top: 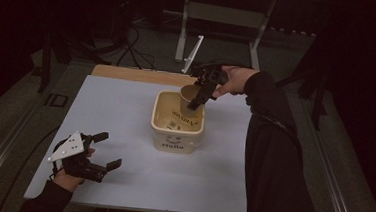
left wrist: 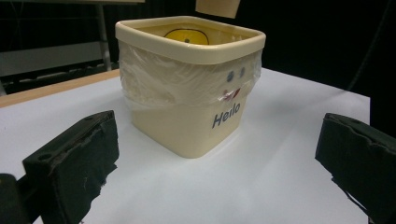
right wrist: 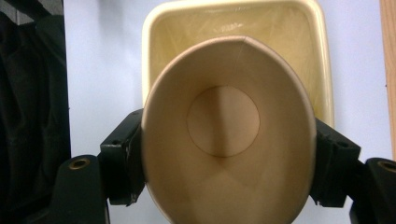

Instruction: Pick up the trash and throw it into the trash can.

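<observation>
Down at the near left of the high view, the left gripper [top: 106, 151] sits low over the white table [top: 125, 111]. Its two black jaws are spread wide apart and hold nothing. A hand [top: 68, 178] holds it from below, and a grey plate [top: 67, 146] sits on top of it.

From the left gripper view, the jaws stand far apart at both sides, with bare table between them. Straight ahead, a little way off, is a cream tub [left wrist: 189, 88]. It is square with round corners. Clear wrap hugs its upper half, and the word "Hello" is on its front. The tub does not touch the left jaws.

The right gripper [top: 196, 100] is up above the back of the tub [top: 177, 121], held by the other hand [top: 235, 79]. Its jaws squeeze a paper cup [top: 190, 101] from both sides. The cup is tilted and hangs over the open tub, near its back rim.

From the right gripper view, the cup [right wrist: 229, 135] is very close, pinched into an oval between the two jaws. It looks bare inside. Behind it lies the tub [right wrist: 322, 60], open, with the table around it.
</observation>
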`<state>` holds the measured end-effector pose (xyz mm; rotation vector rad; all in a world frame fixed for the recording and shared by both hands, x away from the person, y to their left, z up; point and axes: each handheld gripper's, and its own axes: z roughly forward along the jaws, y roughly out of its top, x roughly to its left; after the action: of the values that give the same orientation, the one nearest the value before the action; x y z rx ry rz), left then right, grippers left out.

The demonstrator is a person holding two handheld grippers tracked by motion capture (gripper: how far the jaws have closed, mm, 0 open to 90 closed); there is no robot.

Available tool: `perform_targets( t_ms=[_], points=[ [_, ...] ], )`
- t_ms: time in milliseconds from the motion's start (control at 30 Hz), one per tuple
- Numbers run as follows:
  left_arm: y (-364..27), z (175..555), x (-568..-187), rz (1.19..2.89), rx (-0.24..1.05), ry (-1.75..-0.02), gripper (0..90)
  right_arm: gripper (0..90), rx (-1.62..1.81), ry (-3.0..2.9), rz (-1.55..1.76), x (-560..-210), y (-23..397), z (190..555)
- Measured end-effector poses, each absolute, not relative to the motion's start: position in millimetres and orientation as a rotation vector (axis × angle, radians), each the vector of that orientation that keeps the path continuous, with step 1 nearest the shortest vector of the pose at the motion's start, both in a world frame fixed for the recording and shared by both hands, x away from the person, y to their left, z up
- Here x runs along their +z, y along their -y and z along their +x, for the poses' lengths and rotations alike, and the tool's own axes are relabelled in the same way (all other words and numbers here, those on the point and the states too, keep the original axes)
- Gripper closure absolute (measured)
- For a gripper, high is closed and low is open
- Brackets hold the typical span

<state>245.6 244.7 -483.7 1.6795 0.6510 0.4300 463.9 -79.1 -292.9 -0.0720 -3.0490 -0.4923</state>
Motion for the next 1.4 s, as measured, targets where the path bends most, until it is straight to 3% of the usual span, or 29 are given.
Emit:
perform_targets(
  t_ms=[800, 967, 1133, 1400],
  points=[
    [-244, 246, -484, 1.688, 0.414, -0.642, 0.6, 26.3, -0.485, 3.057, -0.081, -295, 56, 471],
    [-244, 246, -484, 1.688, 0.414, -0.642, 0.6, 22.2, -0.467, 3.057, -0.106, -296, 55, 471],
    [-244, 246, -484, 1.688, 0.413, -0.641, 0.6, 10.2, -0.480, 3.031, -0.109, -293, 56, 472],
    [-244, 246, -484, 1.687, 0.415, -0.638, 0.6, 10.0, -0.506, 3.031, -0.135, -288, 57, 472]
  ],
)
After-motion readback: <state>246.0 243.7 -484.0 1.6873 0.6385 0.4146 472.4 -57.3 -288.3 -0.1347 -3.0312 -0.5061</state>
